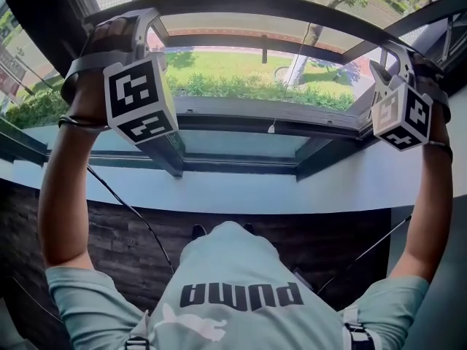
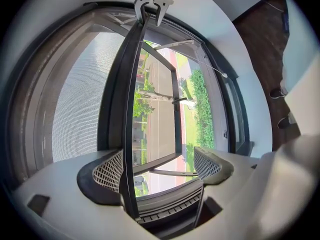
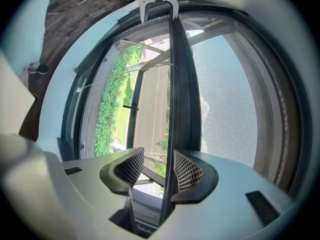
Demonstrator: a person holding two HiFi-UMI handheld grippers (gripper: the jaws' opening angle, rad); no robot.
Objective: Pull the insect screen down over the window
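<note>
Standing close against the white sill (image 1: 255, 188), the person has both arms raised and spread. I take that wide stance as a way to bring the screen down level rather than crooked.

Each hand carries a tool up at the dark pull bar (image 1: 292, 6), one near either end. The left gripper (image 2: 162, 166) has its jaws spread wide. The bar runs up between them and lies against one pad, with the other pad well clear of it. The right gripper (image 3: 152, 169) is much the same: its jaws are apart, and the bar sits against one meshed pad with a gap to the other. To my eye neither tool is pinching. They look hooked over the bar, so the pull would come from the arms, not from a squeeze.

Past the bar hangs the insect screen (image 2: 80, 94). Its grey mesh covers only the upper stretch of the opening, so most of the travel seems left to do. A thin cord (image 1: 271, 128) with a small white toggle dangles below it, untouched.

Beyond that is the window frame (image 1: 241, 122), and through its uncovered lower part I can see the sunlit lawn (image 1: 233, 68) outside
</note>
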